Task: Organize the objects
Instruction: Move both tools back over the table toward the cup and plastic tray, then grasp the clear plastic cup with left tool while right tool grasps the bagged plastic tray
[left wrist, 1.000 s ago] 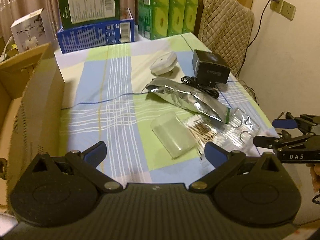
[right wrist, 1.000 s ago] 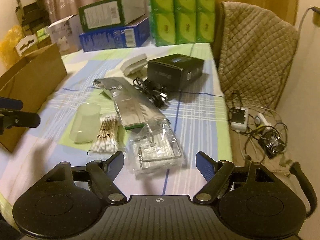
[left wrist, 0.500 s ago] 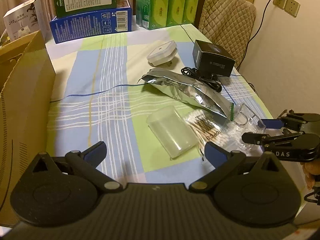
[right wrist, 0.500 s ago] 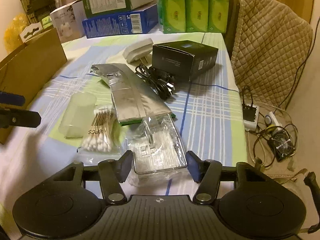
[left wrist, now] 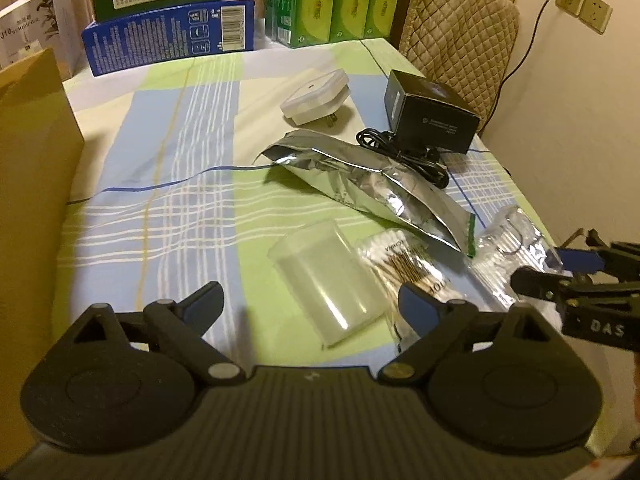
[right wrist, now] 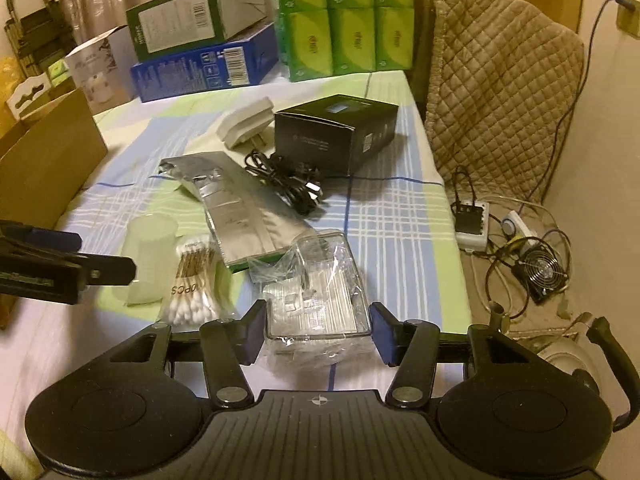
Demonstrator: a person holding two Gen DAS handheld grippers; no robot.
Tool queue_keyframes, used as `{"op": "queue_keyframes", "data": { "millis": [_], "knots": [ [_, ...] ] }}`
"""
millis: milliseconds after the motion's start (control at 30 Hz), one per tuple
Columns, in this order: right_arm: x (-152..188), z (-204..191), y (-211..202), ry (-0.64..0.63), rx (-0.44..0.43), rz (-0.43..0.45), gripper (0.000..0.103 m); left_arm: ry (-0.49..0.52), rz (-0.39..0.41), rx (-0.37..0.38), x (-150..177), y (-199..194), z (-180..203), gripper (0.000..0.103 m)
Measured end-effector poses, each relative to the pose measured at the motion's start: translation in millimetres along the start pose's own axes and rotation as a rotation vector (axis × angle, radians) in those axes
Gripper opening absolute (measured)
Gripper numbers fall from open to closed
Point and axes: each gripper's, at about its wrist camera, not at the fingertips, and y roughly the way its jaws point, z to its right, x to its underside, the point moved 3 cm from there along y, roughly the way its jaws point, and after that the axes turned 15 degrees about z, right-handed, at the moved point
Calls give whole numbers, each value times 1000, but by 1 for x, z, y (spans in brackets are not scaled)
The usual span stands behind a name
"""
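Note:
A clear plastic-wrapped box (right wrist: 316,304) lies at the table's near right edge. My right gripper (right wrist: 318,334) has its jaws closing on it, both pads against its sides; this gripper also shows in the left wrist view (left wrist: 544,268). A translucent plastic container (left wrist: 324,280) lies on its side beside a bag of cotton swabs (left wrist: 404,264). My left gripper (left wrist: 310,304) hovers over the container with its jaws closing, the pads wide of it and not touching. It also shows in the right wrist view (right wrist: 102,256). A silver foil pouch (left wrist: 368,184) lies behind them.
A cardboard box (left wrist: 28,168) stands open at the left. Farther back lie a white plug adapter (left wrist: 316,98), a black box (left wrist: 430,114) and a coiled black cable (left wrist: 404,156). Cartons and green tissue packs (left wrist: 336,0) line the far edge; a quilted chair (right wrist: 500,92) stands at the right.
My right gripper's jaws have drawn in from either side onto the clear wrapped box. My left gripper has come down and forward over the translucent container, its jaws a little narrower.

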Motion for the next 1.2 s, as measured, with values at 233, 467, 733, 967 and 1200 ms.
{"op": "queue_keyframes", "data": {
  "millis": [233,467,733,967,1200],
  "knots": [
    [4,-1,3,7,3,-18,51,20,-6,-16,3,21,4,86],
    [10,0,0,20,20,-41,51,100,-20,-63,6,13,-11,83],
    [13,0,4,15,7,-38,52,129,-34,-7,2,25,-11,65],
    [17,0,9,-6,-4,-28,55,146,-45,2,4,28,-10,48],
    [18,0,5,12,38,-28,52,140,-59,12,4,19,-12,47]
  ]
}}
